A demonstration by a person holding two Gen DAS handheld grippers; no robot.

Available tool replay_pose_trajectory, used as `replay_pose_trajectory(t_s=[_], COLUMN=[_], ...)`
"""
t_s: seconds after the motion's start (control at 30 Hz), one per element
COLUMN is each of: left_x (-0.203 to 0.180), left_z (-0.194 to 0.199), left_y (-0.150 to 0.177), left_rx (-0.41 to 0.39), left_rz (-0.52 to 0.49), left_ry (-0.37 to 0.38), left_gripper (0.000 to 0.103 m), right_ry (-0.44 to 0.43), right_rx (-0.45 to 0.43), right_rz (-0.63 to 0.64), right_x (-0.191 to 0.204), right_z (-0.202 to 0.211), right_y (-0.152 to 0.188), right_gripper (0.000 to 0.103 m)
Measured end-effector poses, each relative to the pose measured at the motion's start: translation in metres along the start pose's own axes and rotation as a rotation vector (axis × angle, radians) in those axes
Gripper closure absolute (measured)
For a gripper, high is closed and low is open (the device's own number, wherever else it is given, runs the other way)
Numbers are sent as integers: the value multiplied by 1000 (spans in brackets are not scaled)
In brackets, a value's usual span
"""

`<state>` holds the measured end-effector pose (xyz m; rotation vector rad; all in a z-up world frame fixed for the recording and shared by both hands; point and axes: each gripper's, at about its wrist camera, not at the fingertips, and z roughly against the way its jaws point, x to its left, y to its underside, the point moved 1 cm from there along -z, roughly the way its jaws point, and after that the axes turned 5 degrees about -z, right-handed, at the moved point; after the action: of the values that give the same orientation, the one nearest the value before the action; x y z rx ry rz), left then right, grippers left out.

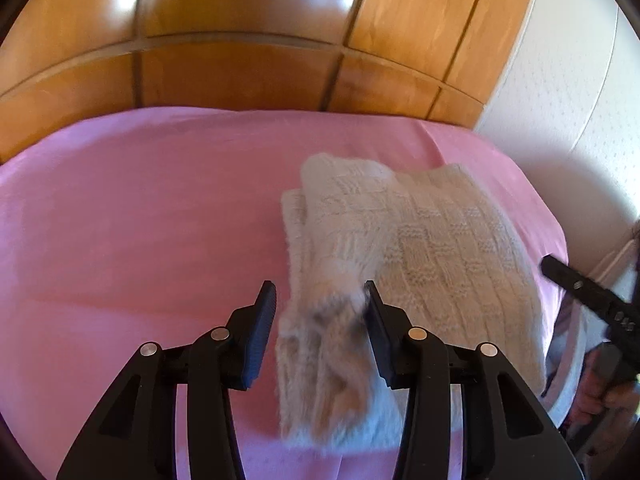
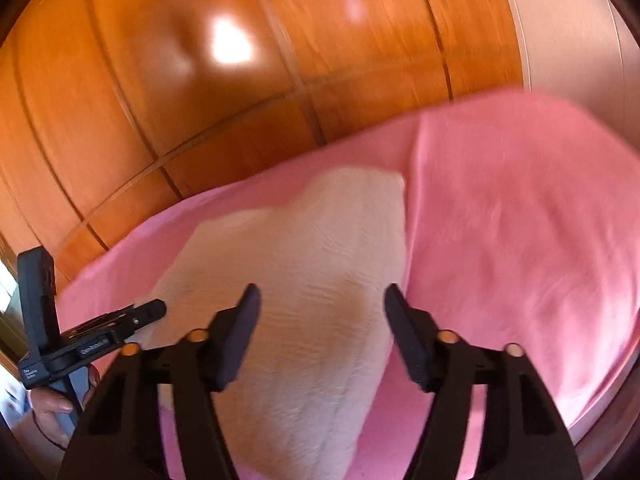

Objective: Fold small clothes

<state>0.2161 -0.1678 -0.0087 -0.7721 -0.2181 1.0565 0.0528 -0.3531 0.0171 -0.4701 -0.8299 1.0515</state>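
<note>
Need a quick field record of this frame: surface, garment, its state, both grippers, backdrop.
surface: pink sheet
garment: cream knitted piece, lying on the sheet
garment state: layered, a fuzzy end nearest the camera; blurred
left gripper: open, fuzzy end between the jaws, touching one finger, not clamped
right gripper: open, above the garment, nothing held
backdrop: wooden panelled doors

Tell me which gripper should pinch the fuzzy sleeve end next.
Left, probably. The left gripper has its open jaws either side of the cream knitted sweater's fuzzy sleeve end; the right gripper hovers over its body.
</note>
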Motion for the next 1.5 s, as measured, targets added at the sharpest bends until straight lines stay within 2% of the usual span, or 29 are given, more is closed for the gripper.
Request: replay_pose_trajectory(t_s=[0.07, 0.13, 0.17, 0.2, 0.27, 0.47, 0.53, 0.6, 0.67, 0.93, 1.0, 1.07, 1.13, 1.27, 1.5], left_x=[3, 4, 5, 3, 6, 11, 10, 8, 6, 0, -1, -3, -4, -4, -5], left_z=[-3, -13, -15, -19, -17, 24, 32, 40, 47, 73, 78, 85, 90, 99, 112], left_y=[8, 16, 18, 19, 18, 33, 38, 41, 43, 53, 54, 56, 59, 62, 66], left_rx=[22, 51, 42, 34, 35, -8, -8, -24, -42, -86, -97, -113, -121, -137, -164], left_rz=[-9, -30, -42, -57, -34, -11, -2, -7, -13, -7, -12, -16, -22, -13, -7], left_ry=[-41, -87, -105, -126, -123, -154, -159, -172, -182, -201, -211, -221, -229, -233, -253], left_gripper=[60, 57, 55, 53, 52, 44, 43, 36, 35, 34, 26, 26, 26, 13, 4], right_ry=[4, 41, 60, 92, 128, 144, 149, 166, 168, 241, 274, 305, 322, 346, 386], right_rx=[-3, 65, 118, 135, 97, 99, 94, 94, 98, 80, 59, 39, 26, -1, -85], right_rz=[56, 99, 106, 123, 167, 142, 133, 119, 96, 66, 67, 62, 50, 22, 34], right_x=[20, 28, 28, 29, 36, 43, 42, 41, 45, 47, 48, 49, 50, 54, 65], right_z=[1, -12, -21, -32, -32, -22, -19, -17, -15, -6, -1, 5, 10, 25, 48], right_y=[10, 25, 39, 52, 59, 60, 64, 64, 63, 72, 74, 77, 81, 86, 90], right_gripper=[51, 53, 52, 52, 49, 30, 25, 21, 18, 10, 7, 3, 3, 3, 2])
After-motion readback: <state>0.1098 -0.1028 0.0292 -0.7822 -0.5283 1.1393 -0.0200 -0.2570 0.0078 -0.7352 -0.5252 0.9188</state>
